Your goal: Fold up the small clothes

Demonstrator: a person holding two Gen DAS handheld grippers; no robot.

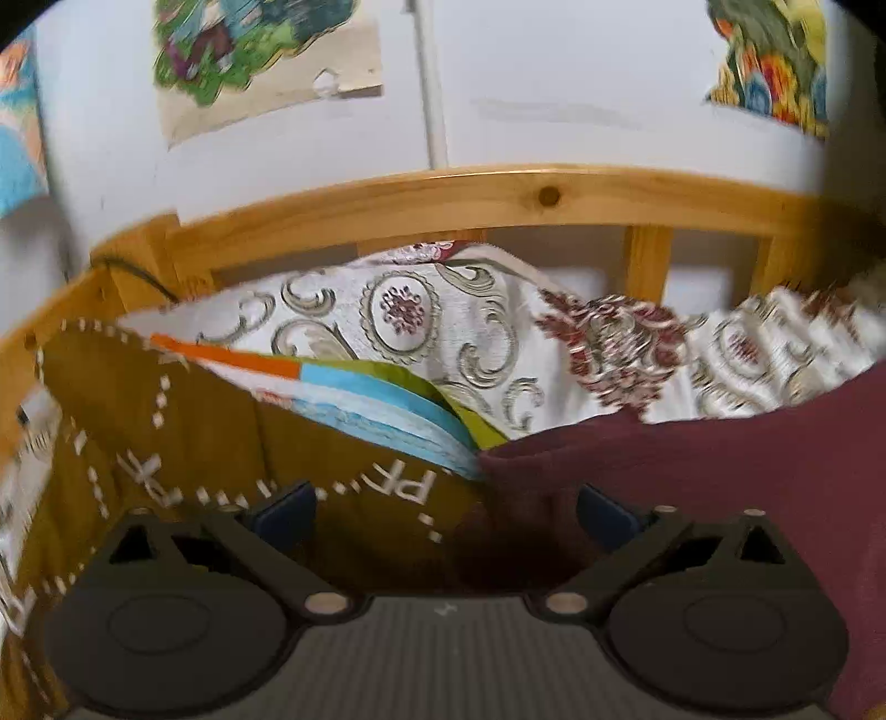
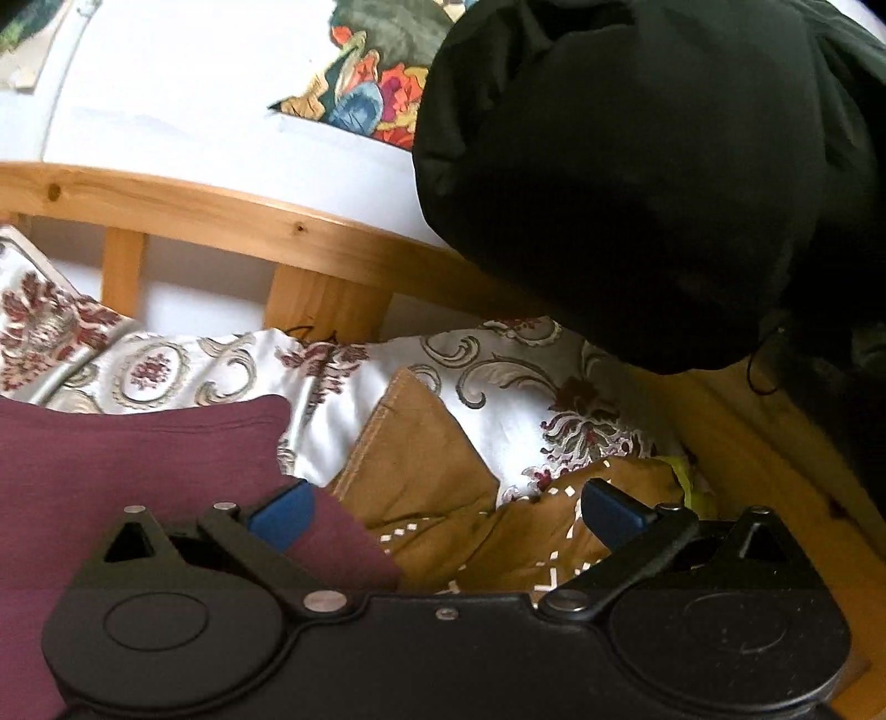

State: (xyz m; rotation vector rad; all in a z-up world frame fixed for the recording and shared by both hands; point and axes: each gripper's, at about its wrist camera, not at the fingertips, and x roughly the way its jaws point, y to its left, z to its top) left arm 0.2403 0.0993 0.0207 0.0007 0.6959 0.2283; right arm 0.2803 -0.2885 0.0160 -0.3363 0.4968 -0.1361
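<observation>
A maroon garment [image 1: 720, 471] lies on the patterned bedspread [image 1: 443, 332], beside a mustard-brown garment [image 1: 194, 443] with white dashed stitching and letters. In the left wrist view my left gripper [image 1: 443, 512] is open, its blue pads [image 1: 285, 512] spread wide over where both garments meet. In the right wrist view my right gripper [image 2: 446, 512] is open too. Its left pad [image 2: 282, 518] rests over the maroon garment [image 2: 138, 459] and its right pad is over the brown garment [image 2: 421, 476]. Neither gripper holds cloth.
A wooden bed rail [image 1: 498, 194] with slats runs behind the bedspread, against a white wall with colourful pictures [image 1: 249, 44]. A colourful book or bag [image 1: 376, 410] lies behind the brown garment. A black jacket [image 2: 637, 166] hangs over the rail at right.
</observation>
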